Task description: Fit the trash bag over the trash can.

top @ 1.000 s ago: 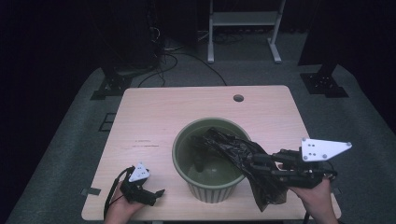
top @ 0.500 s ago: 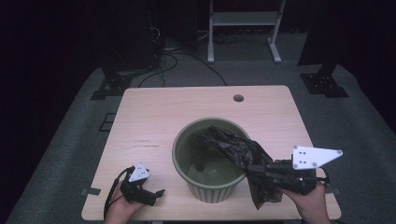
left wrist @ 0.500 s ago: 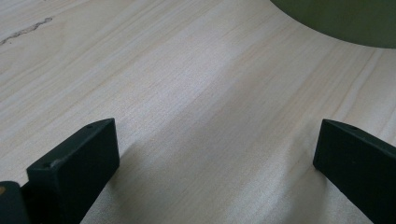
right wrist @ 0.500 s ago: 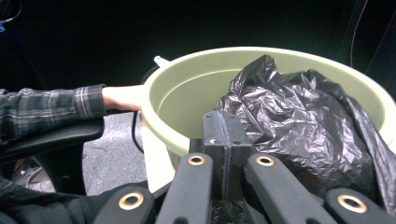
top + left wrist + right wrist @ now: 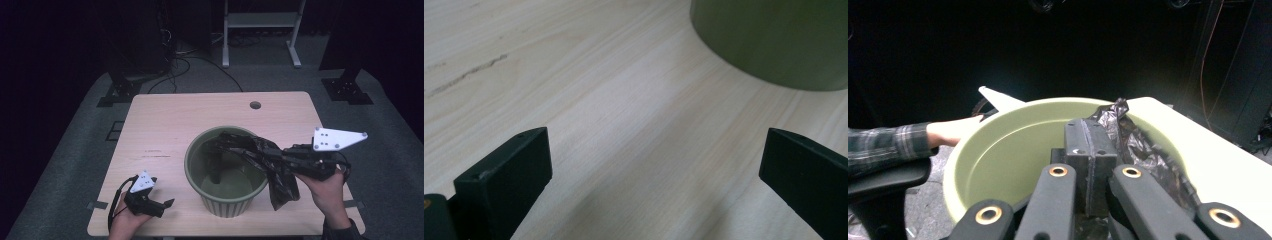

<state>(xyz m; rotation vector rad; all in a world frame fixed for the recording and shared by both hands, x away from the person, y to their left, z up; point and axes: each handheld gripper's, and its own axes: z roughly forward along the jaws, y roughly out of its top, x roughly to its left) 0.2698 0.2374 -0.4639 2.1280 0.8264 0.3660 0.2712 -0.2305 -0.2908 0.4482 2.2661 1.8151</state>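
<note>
A pale green round pot (image 5: pixel 196 150) stands on the wooden table (image 5: pixel 165 125), front of centre. A crumpled black plastic bag (image 5: pixel 281 186) hangs over its right rim, partly inside, partly down the outer wall. My right gripper (image 5: pixel 272 152) reaches in from the right above that rim and is shut on the bag's upper edge. In the right gripper view the right gripper (image 5: pixel 1089 145) has its jaws pressed together, with the bag (image 5: pixel 1143 150) beside them over the pot (image 5: pixel 998 150). My left gripper (image 5: pixel 167 202) rests low at the table's front left. Its jaws stand wide apart in the left gripper view, where the left gripper (image 5: pixel 654 175) holds nothing and the pot (image 5: pixel 774 40) lies ahead.
A small round cable hole (image 5: pixel 255 105) sits near the table's far edge. Bare wood lies left of and behind the pot. Dark stands and a white frame (image 5: pixel 260 20) are on the floor beyond the table. A plaid sleeve (image 5: pixel 888 147) shows past the pot.
My right gripper dipped toward the pot's rim, then rose and drew back to the right, lifting the bag's edge with it. The left gripper has not moved.
</note>
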